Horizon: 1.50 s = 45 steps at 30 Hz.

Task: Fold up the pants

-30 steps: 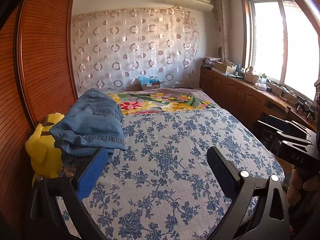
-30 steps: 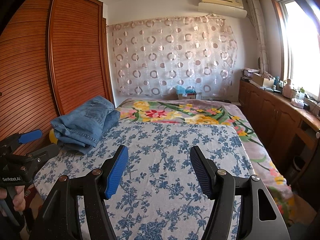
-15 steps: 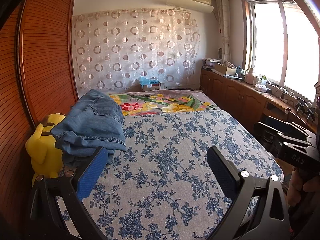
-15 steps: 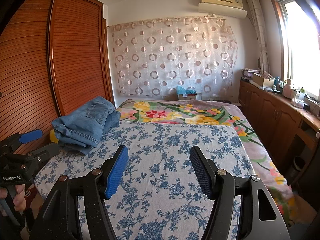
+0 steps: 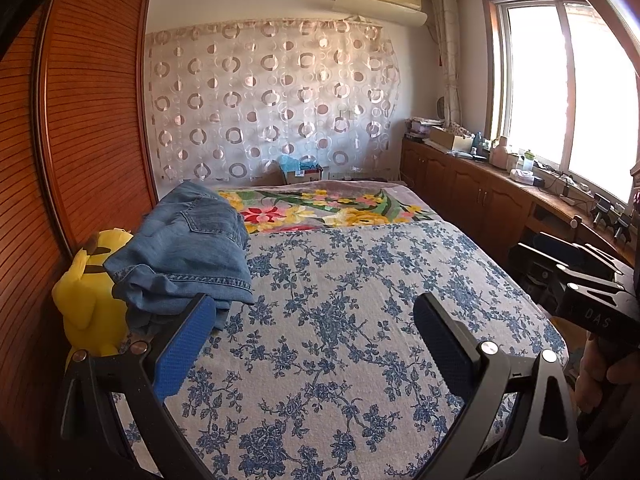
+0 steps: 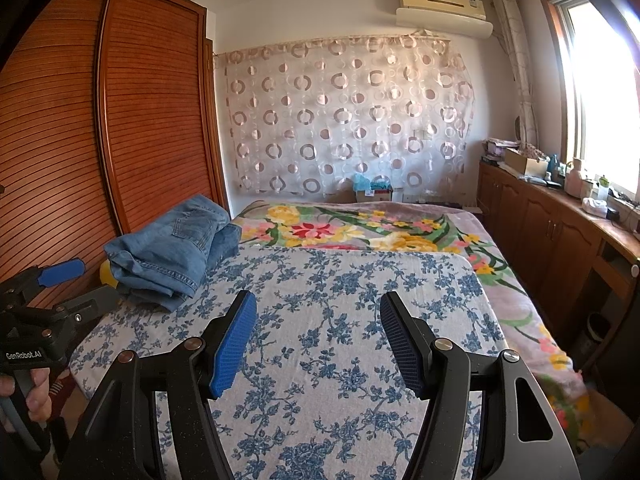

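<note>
Jeans (image 5: pixel 182 256) are lying heaped at the left edge of the bed (image 5: pixel 360 360), ahead-left of me, and I am holding my left gripper (image 5: pixel 316 344), nearer them, and right gripper (image 6: pixel 318 344) agape and empty.

Bright daylight, blown-out window (image 5: pixel 560 92) (right side); sharp, fisheye-bent edges

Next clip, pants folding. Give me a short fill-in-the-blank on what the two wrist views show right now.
1. The jeans lie in a heap beside a ____ plush toy.
2. The left gripper and right gripper both hold ____.
3. The bedspread under both grippers has a ____ flower print.
4. The air conditioner hangs above the ____.

Missing words: yellow; nothing; blue; curtain
</note>
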Each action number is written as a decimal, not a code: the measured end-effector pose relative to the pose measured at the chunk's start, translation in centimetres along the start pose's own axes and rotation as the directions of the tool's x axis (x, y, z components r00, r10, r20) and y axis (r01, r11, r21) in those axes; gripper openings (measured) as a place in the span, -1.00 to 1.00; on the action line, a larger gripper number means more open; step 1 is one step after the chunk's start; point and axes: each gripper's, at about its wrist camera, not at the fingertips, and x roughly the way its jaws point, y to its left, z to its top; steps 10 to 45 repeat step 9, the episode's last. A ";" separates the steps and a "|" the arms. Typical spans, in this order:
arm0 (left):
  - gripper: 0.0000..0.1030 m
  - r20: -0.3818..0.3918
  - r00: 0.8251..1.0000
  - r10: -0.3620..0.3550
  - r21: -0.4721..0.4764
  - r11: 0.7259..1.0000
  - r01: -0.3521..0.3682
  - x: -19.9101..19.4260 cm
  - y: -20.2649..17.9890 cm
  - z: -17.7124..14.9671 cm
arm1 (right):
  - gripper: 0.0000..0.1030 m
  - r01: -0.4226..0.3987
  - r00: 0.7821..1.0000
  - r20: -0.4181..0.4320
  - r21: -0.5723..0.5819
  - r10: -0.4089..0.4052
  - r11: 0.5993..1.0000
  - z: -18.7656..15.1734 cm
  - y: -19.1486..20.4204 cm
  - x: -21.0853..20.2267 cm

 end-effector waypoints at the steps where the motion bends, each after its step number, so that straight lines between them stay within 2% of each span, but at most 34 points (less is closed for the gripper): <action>1: 0.93 0.000 1.000 0.000 0.000 1.000 0.000 0.0 0.0 0.0 | 0.29 0.000 1.000 0.000 0.000 0.000 1.000 0.0 0.0 0.0; 45: 0.93 0.006 1.000 0.004 -0.003 1.000 -0.004 -0.2 -0.1 0.1 | 0.29 0.001 1.000 0.004 0.002 -0.001 1.000 -0.1 0.0 0.0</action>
